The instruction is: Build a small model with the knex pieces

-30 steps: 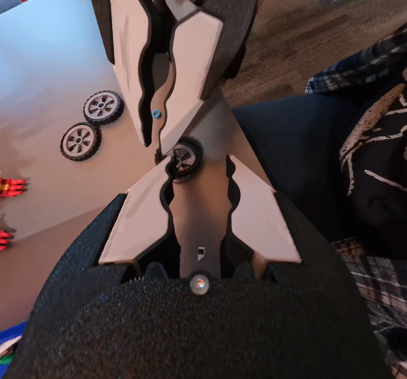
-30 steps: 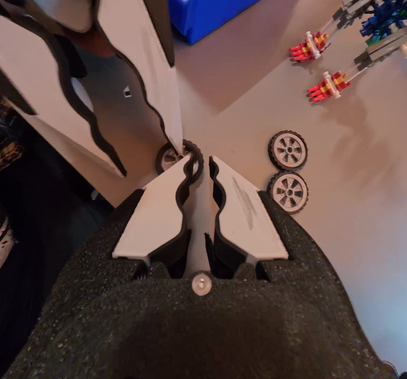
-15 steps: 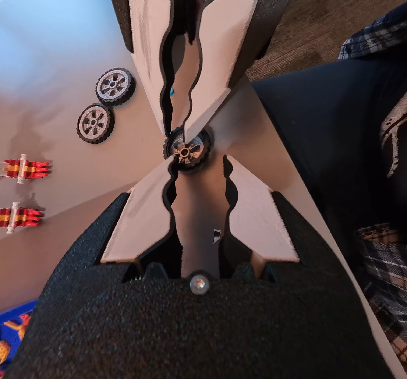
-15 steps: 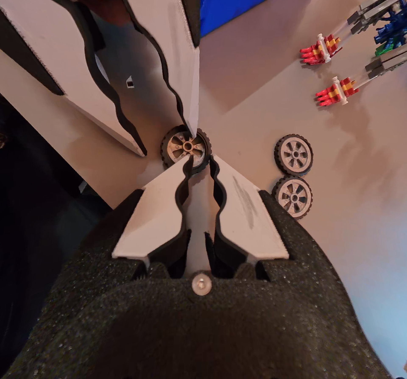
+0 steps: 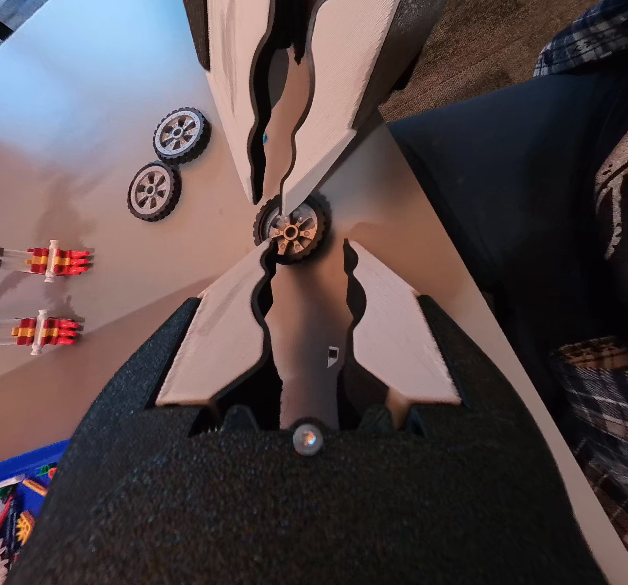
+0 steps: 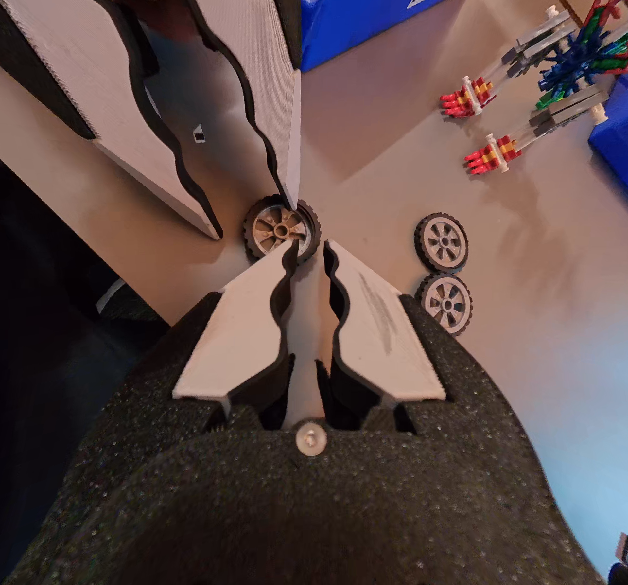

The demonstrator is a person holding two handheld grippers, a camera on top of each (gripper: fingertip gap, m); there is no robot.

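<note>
Two grippers met at toy wheel (image 5: 291, 233) on table (image 6: 390, 194): left gripper (image 5: 307, 245) spread wide, right gripper (image 6: 309, 245) narrowly parted; nothing gripped.

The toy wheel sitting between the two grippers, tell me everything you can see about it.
The toy wheel lies flat on the tan tabletop near its edge, hub side up. It has a black knobbly tyre, rubbery-looking, around a grey plastic rim with spokes, small studs and a round centre hole. One fingertip of the left gripper overlaps its rim, and one fingertip of the right gripper overlaps the opposite side; real contact cannot be confirmed. Both grippers are open. Two similar wheels lie apart from it.
</note>
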